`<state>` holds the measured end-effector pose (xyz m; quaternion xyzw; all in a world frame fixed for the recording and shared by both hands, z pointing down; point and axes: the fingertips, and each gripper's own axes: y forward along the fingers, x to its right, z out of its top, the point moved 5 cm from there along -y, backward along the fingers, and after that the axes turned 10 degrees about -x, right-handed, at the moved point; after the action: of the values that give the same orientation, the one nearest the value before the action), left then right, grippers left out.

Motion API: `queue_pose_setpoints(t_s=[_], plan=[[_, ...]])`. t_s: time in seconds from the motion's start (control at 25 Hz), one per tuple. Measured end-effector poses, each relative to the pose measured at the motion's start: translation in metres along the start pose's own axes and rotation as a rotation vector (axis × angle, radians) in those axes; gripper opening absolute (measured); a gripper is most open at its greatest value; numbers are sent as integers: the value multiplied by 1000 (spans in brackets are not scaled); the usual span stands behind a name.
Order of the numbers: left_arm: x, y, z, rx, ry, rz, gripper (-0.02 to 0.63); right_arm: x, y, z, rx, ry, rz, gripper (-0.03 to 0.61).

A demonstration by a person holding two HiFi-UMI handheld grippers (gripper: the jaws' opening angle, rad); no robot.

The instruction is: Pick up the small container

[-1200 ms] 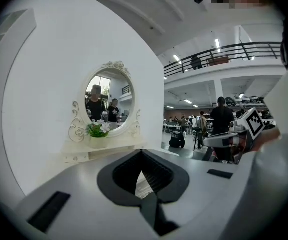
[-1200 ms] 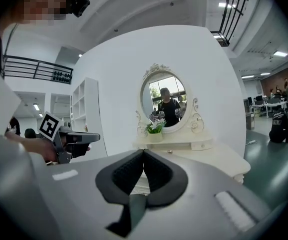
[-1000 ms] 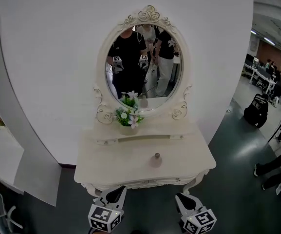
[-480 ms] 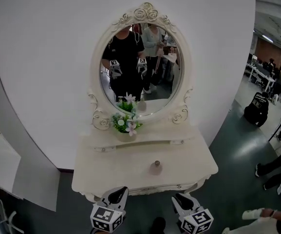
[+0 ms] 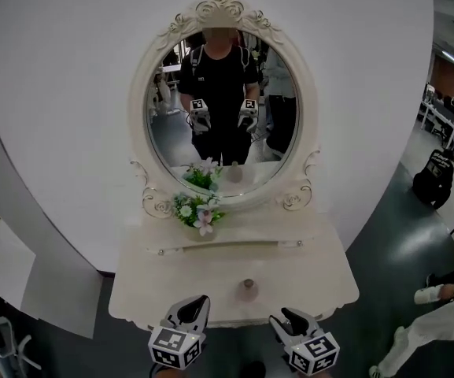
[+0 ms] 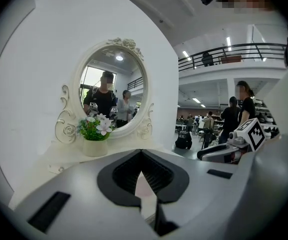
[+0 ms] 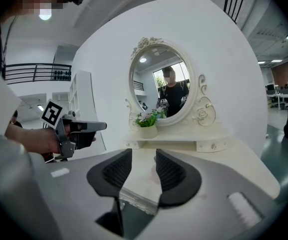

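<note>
The small container (image 5: 248, 288), a pale round pot with a dark knob on its lid, stands near the front middle of the cream vanity table (image 5: 156, 283). My left gripper (image 5: 201, 299) hovers at the table's front edge, left of the container, its jaws shut and empty. In the left gripper view the left gripper (image 6: 141, 152) has its tips together. My right gripper (image 5: 284, 315) hangs at the front edge, right of the container. In the right gripper view the right gripper (image 7: 144, 154) is opening, with a gap and nothing between the pads.
An oval mirror (image 5: 223, 109) in an ornate frame rises at the table's back, with a potted flower (image 5: 197, 211) before it. A white shelf unit (image 5: 6, 258) stands at the left. A black bag (image 5: 433, 183) and people are on the floor at the right.
My viewpoint has swung to face the mirror squarely, and the table now sits lower in view. Both grippers have come a little closer to the table's front edge.
</note>
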<state>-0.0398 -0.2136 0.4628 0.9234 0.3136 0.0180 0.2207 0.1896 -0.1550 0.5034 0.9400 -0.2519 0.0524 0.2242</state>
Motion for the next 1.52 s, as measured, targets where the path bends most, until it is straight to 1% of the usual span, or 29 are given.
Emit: queue_pose_setpoints(t_s=[0.24,0.48,0.64,0.84,1.04,1.28,1.4,1.52], plan=[[-1,26,21,23,12,11,3,23,24,13,-23,-27,36,169],[-23,33,23,19,-25,6,3,18,45,10,-76,-31,33,184],[-41,40,24,23,-17,-1,3,13,68,9,-86,-49,29,199],[-51,49,4,-2,-22,-7,3,13,88,-6,-89,-51,13,217],[-54,61,-14,-17,-14,-11,3,19,109,-19,-95,-69,0,252],[-56,73,-37,-51,-12,-7,5,28,136,-39,-97,-57,-10,294],[-60,79,-46,-64,-18,4,5,30,152,-49,-110,-67,-9,323],[-64,85,-52,-67,-31,15,3,34,167,-57,-127,-86,-20,369]])
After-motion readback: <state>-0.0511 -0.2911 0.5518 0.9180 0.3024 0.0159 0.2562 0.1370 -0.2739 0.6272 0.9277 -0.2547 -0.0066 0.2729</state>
